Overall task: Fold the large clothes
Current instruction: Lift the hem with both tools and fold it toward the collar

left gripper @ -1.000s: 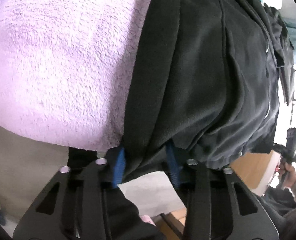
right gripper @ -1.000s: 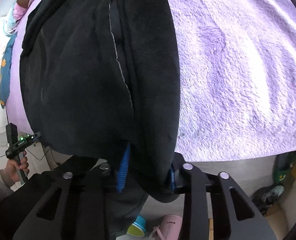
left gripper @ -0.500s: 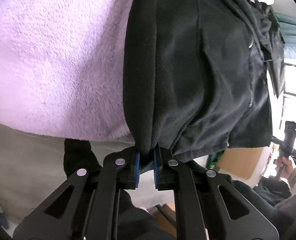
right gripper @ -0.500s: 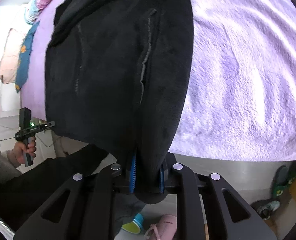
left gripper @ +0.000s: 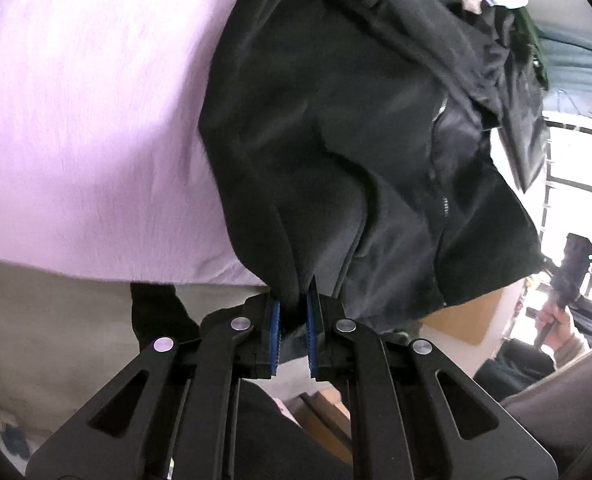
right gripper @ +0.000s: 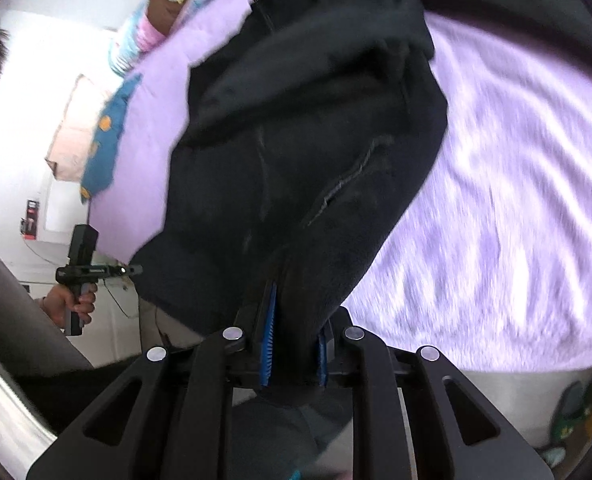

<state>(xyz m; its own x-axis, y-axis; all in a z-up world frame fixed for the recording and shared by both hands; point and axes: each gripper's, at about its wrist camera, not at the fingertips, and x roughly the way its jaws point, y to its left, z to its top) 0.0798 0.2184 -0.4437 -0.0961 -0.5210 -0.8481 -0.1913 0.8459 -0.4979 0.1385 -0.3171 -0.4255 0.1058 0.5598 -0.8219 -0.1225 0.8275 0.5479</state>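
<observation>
A black fleece zip jacket [left gripper: 336, 140] lies on a lilac fluffy blanket [left gripper: 95, 120] over a bed. My left gripper [left gripper: 293, 320] is shut on the jacket's bottom hem at one corner, with fabric pinched between its blue pads. My right gripper [right gripper: 293, 340] is shut on the other hem corner of the jacket [right gripper: 296, 140], with thick fleece bunched between its pads. The hem is lifted off the blanket [right gripper: 496, 220] and the body rises toward the far end. The far part of the jacket is crumpled.
Other dark clothes [left gripper: 508, 80] are piled at the far right of the bed. Coloured clothes [right gripper: 103, 152] lie at the far left edge of the bed. The bed's front edge [left gripper: 55, 300] runs just under the grippers. Shoes [right gripper: 568, 420] lie on the floor.
Both grippers closed on the jacket hem, then lifted it up and away from the bed edge. The jacket body now bunches and rises off the blanket.
</observation>
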